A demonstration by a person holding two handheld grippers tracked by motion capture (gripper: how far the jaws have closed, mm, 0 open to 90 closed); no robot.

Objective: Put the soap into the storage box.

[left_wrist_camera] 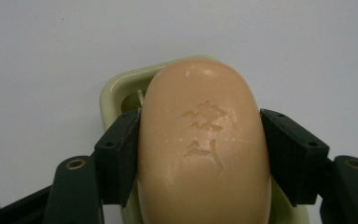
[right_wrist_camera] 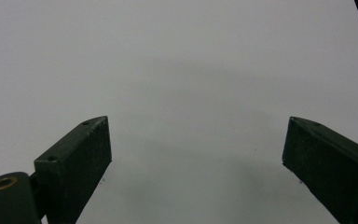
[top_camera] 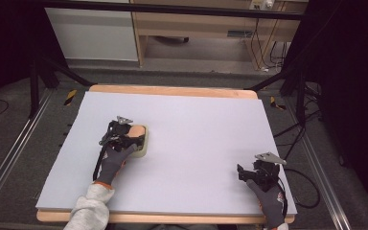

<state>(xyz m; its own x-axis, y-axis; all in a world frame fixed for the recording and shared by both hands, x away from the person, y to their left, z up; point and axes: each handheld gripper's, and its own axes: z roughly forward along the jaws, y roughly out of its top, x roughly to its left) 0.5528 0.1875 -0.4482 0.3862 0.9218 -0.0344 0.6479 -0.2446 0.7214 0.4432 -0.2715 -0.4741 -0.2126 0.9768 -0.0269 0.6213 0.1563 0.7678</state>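
left gripper (left_wrist_camera: 200, 154) fingers clamped on soap bar (left_wrist_camera: 203, 149) flanks | bar over pale green dish (left_wrist_camera: 114, 88), left-centre desk (top_camera: 196, 124); long axis runs along fingers | right gripper (right_wrist_camera: 196, 158) wide open, empty, well apart

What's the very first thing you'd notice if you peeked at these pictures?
A peach-coloured soap bar with a stamped mark, squeezed between the jaws of the left gripper, right over a pale green soap dish on the left part of the white table. At the table's near right corner, the right gripper is wide open with nothing between its jaws.
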